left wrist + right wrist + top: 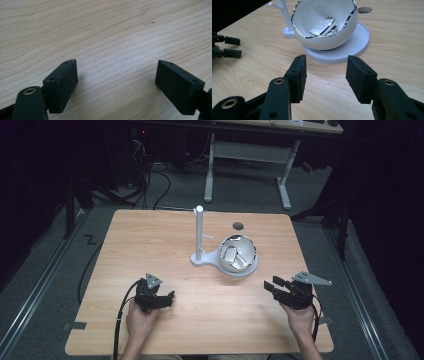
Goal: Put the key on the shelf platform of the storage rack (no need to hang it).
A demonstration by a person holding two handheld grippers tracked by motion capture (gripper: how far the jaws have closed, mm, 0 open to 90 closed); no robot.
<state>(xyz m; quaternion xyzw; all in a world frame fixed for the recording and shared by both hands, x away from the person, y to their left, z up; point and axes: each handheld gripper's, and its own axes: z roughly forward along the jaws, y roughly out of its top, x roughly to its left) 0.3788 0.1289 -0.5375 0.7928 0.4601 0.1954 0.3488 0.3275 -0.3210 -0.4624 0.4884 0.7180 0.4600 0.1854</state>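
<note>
Jaws spread on both the left gripper [167,296] and right gripper [271,284], each empty, near the white bowl [247,256] holding a key fob [322,26].

Pale wood-grain table [150,245], smooth with a soft sheen. Glossy white bowl [329,37], ceramic by the look, edged with a bright chrome-like rim. Inside it, a key fob [322,26] of shiny silvery metal or plastic. Matt white stand [352,47] beneath, finely ribbed at its edge. Matt black plastic on left gripper [117,80] and right gripper [325,75], pads finely textured, brass-coloured screw inserts.
</note>
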